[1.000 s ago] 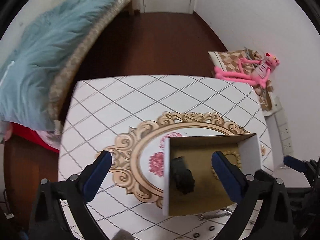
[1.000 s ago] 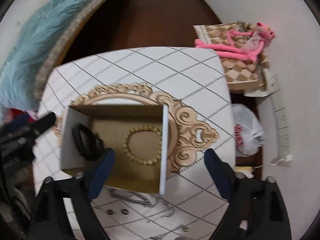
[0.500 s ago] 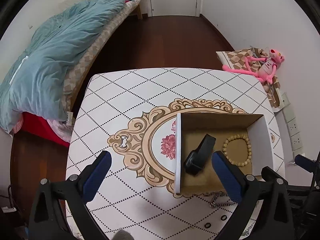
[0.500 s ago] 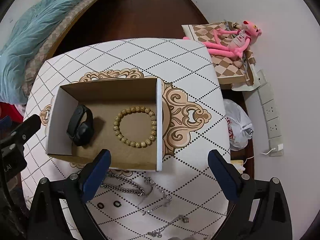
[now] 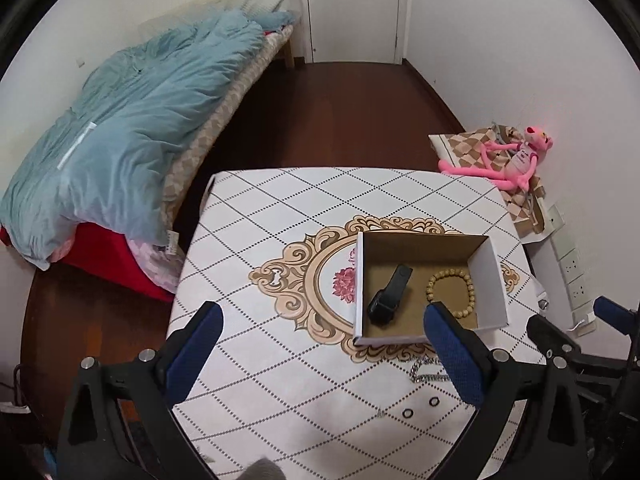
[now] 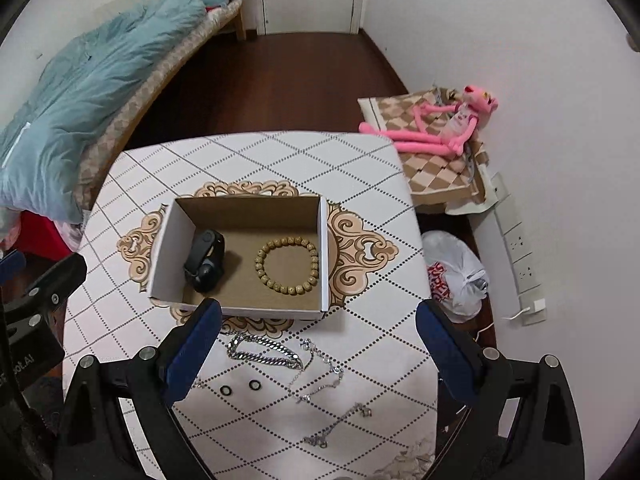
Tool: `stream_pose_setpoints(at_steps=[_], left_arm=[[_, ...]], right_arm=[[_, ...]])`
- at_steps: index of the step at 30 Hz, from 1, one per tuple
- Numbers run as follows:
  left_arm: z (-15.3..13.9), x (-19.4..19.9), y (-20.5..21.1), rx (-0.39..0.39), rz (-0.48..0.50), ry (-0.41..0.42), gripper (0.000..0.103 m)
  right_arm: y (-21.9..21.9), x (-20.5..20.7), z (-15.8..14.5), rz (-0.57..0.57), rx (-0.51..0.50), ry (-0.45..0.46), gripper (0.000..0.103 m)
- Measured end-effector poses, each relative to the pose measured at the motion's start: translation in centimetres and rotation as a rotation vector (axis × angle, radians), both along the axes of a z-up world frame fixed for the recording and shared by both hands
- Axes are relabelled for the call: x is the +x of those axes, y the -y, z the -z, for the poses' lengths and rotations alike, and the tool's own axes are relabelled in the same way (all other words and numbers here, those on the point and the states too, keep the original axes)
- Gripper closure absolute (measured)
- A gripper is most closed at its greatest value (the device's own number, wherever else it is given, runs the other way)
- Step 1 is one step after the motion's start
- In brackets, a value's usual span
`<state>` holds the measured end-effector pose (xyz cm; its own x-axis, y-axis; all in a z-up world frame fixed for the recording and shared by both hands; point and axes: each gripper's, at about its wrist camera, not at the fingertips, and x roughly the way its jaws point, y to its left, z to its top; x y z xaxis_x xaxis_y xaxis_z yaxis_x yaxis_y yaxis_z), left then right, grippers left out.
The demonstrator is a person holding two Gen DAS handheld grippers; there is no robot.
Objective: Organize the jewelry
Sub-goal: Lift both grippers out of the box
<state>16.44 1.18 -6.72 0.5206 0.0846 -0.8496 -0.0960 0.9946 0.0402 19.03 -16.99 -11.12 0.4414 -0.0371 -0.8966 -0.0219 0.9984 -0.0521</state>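
An open cardboard box [image 6: 325, 248] [image 5: 496, 280] stands on the patterned table. In it lie a black watch [image 6: 205, 259] [image 5: 390, 294] and a wooden bead bracelet [image 6: 287, 265] [image 5: 452, 294]. On the table in front of the box lie a thick silver chain [image 6: 264, 352] [image 5: 430, 372], two thin silver chains [image 6: 324, 368] [image 6: 340, 424] and two small dark rings [image 6: 239, 387] [image 5: 420, 407]. My right gripper [image 6: 318, 352] is open and empty above the loose chains. My left gripper [image 5: 320, 350] is open and empty, left of the box.
The table [image 6: 248, 160] has its far edge toward a dark wood floor. A bed with a blue quilt [image 5: 120, 128] lies at the left. A pink plush toy [image 6: 440, 128] on a checked cushion, a white plastic bag [image 6: 456, 276] and wall sockets are at the right.
Both grippers have pulled back and up from the box, so more of the table and the loose chains and rings show. Both stay open and empty.
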Motion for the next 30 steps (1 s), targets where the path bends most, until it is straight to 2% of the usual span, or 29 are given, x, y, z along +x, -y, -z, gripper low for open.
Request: stream_pose_setpoints(at_steps=[7,12,16,22,23,25,30], left_arm=[[-2.3,-2.9,0.0,0.02,0.001,0.029,0.0],[-1.2,-5.0,-0.2,0.034,-0.026,0.019,0.0],[1.6,-6.6,-0.2,0.041,-0.045,-0.02,0.0],[8.0,-8.5,0.4,0.067,-0.054,-0.125,0.0],[9.0,-8.7,0.5,0.073,-0.055,-0.143,0.0],[10.6,-9.0,0.6,0.085,-0.053,-0.176,0.0],[13.0,-9.5,0.9,0.097,-0.043,-0.222,0.0]], right_arm=[[0.0,-3.1,-3.2,0.001,0.012,0.065,0.004],[1.2,-5.6,-2.7,0.02,0.049,0.043,0.004],[3.0,-7.5,0.6,0.054,0.061,-0.024,0.004],[5.2,-10.5,9.4,0.133,0.134,-0.181,0.006],[5.3,-11.0,10.8,0.139,0.146,-0.197,0.009],[5.2,-11.7,13.0,0.144,0.146,-0.208,0.025],[4.4,-12.2,15.7,0.137,0.115,-0.172,0.038]])
